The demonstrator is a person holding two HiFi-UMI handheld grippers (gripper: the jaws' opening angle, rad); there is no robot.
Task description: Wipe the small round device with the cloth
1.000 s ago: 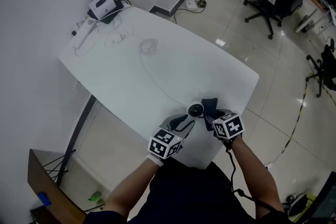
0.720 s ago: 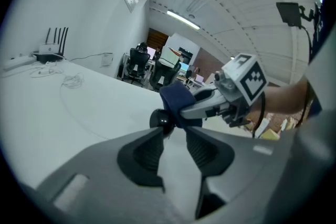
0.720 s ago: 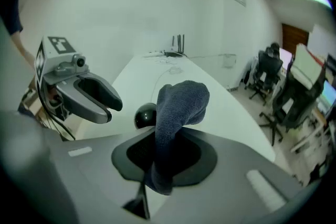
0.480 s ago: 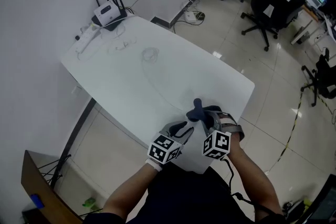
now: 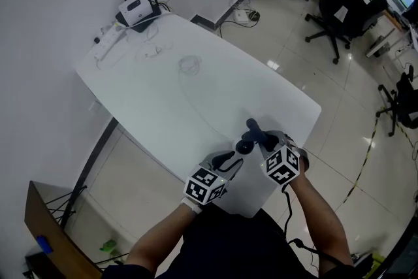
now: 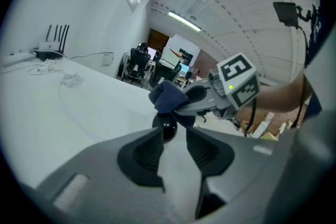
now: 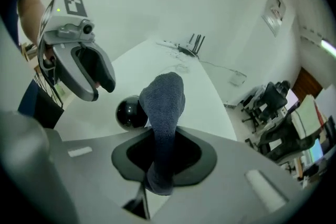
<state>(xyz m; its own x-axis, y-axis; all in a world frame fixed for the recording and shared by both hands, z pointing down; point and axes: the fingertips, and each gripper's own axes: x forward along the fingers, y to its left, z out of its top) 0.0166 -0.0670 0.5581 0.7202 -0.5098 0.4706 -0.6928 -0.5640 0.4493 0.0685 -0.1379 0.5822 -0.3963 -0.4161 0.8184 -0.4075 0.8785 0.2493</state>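
Observation:
The small round device point(image 5: 243, 147) is a glossy black ball point(image 6: 166, 129) point(image 7: 130, 113) that stands near the front edge of the white table point(image 5: 163, 95). My left gripper point(image 5: 230, 158) point(image 6: 172, 136) is open, and the ball sits just past its fingertips, with a gap on the right side. My right gripper point(image 5: 264, 140) point(image 7: 160, 157) is shut on a dark blue cloth point(image 5: 252, 130) point(image 7: 164, 105) point(image 6: 167, 97). The free end of the cloth sticks out over the top of the ball, close above it. Whether it touches the ball is not visible.
A router point(image 5: 135, 10), a power strip point(image 5: 108, 37) and loose cables point(image 5: 188, 64) lie at the table's far end by the wall. Office chairs point(image 5: 339, 3) stand on the tiled floor to the right. A wooden board point(image 5: 46, 219) is at the lower left.
My right gripper has risen and rolled, which has swung the cloth from the right side of the device to above it. My left gripper has stayed where it was.

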